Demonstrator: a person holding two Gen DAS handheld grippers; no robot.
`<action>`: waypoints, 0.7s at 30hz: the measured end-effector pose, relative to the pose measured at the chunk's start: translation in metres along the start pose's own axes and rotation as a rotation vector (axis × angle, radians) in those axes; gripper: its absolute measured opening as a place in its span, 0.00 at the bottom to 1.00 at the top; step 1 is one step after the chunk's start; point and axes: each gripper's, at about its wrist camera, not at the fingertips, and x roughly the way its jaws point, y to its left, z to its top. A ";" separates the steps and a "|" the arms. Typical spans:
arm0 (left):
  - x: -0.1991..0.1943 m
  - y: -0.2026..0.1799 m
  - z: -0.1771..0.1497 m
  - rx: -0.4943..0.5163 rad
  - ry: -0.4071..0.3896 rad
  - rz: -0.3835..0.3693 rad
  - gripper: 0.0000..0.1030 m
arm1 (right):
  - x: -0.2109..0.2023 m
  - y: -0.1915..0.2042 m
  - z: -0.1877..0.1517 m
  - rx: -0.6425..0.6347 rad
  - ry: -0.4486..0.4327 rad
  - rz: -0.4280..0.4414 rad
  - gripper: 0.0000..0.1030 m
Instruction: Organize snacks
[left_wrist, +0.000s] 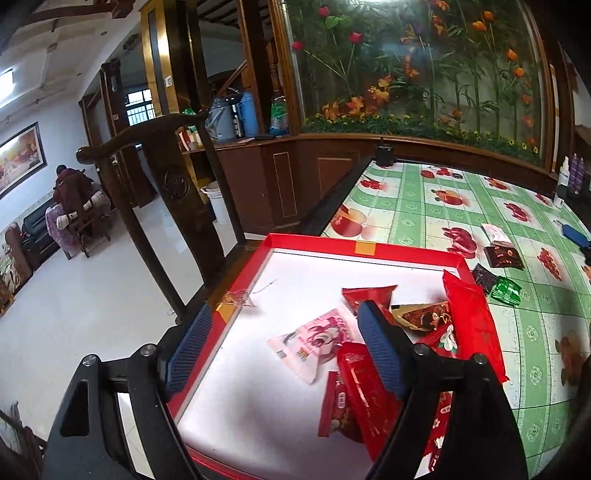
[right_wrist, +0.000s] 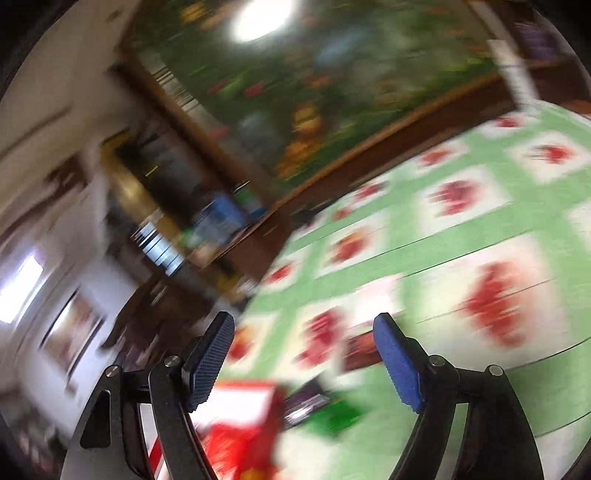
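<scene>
Lying under left tongs (left_wrist: 284, 343) (open): pink packet (left_wrist: 316, 341)

Print shows on the snack packets (left_wrist: 317, 338) in the red tray (left_wrist: 258, 258), but none is legible.

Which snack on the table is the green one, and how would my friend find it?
Look at the table with its green checked, fruit-printed cloth, then at the red box of snacks at its near corner. Just past the box's right side lies a small cluster of packets on the cloth. The green packet is the nearest of them, shiny bright green, while its neighbours are dark or white.
</scene>
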 end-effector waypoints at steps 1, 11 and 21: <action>0.000 -0.003 0.000 0.006 0.001 -0.003 0.79 | -0.004 -0.016 0.009 0.024 -0.021 -0.047 0.79; -0.023 -0.051 0.022 0.079 -0.038 -0.110 0.79 | 0.002 -0.114 0.028 0.366 0.029 -0.141 0.79; -0.015 -0.117 0.056 0.170 0.068 -0.271 0.81 | 0.005 -0.084 0.022 0.285 0.128 -0.052 0.80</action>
